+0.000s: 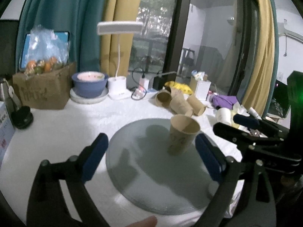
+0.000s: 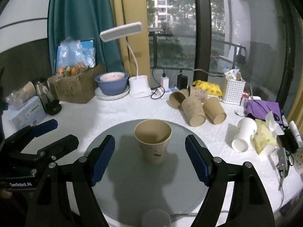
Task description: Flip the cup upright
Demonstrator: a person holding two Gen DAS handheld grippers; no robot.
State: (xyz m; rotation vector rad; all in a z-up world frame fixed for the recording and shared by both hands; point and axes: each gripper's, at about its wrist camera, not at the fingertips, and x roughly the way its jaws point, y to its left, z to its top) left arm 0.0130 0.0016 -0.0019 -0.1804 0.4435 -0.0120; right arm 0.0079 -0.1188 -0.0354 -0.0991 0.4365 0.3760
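The brown paper cup point(image 2: 153, 141) stands upright w/ mouth up, near the middle of the round grey mat point(image 2: 132, 185). Right gripper point(image 2: 150, 158) is spread wide, cup between its fingers, not touching. Left gripper point(image 1: 151, 157) also spread wide, holds nothing.

A brown paper cup point(image 2: 153, 141) stands upright, mouth up, on a round grey mat point(image 2: 117, 189) laid over the white table point(image 2: 94, 111). The right gripper point(image 2: 150, 158) sits just short of it with its blue-padded fingers point(image 2: 102, 158) spread wide, one to each side, neither touching the cup. At the left edge the left gripper point(image 2: 43, 132) shows from the side, its jaws parted and empty. Behind the mat three more brown cups point(image 2: 195, 107) lie tumbled together on their sides, and a white cup point(image 2: 243, 134) lies on its side to the right, beside a crumpled tissue pack point(image 2: 265, 138). A white desk lamp point(image 2: 139, 89) stands at the back next to a blue bowl point(image 2: 111, 85).
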